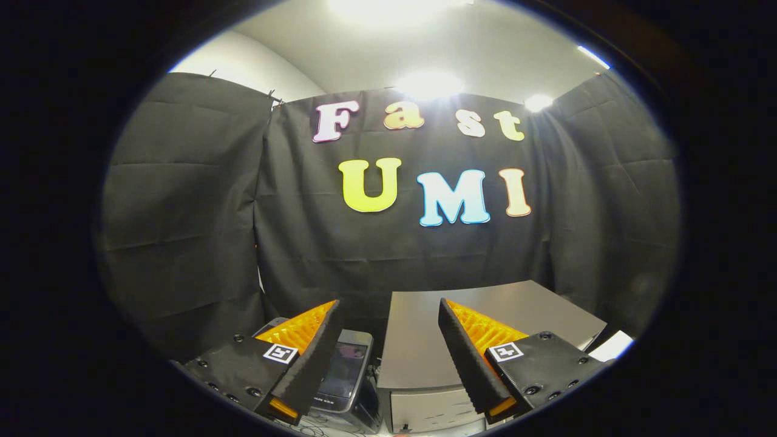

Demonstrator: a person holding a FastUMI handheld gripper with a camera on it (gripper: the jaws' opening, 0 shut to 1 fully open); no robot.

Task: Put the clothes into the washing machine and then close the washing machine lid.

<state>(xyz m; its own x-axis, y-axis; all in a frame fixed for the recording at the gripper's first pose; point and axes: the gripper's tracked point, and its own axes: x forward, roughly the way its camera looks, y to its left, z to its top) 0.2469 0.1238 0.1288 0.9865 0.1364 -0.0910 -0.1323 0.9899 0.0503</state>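
Note:
My gripper [388, 306] is held up high and open, with a wide gap and nothing between its black-padded, orange-backed fingers [309, 358]. Below and just beyond the left finger sits a small grey washing machine [349, 373] with a dark see-through lid on top; the finger covers its left part. Whether the lid is fully down is hard to tell from this angle.
A grey metal box [419, 340] with a flat top stands ahead of the right finger, close beside the washing machine. A white sheet [612, 346] lies past the box's right corner. Black cloth walls [182, 212] close in the booth on all sides.

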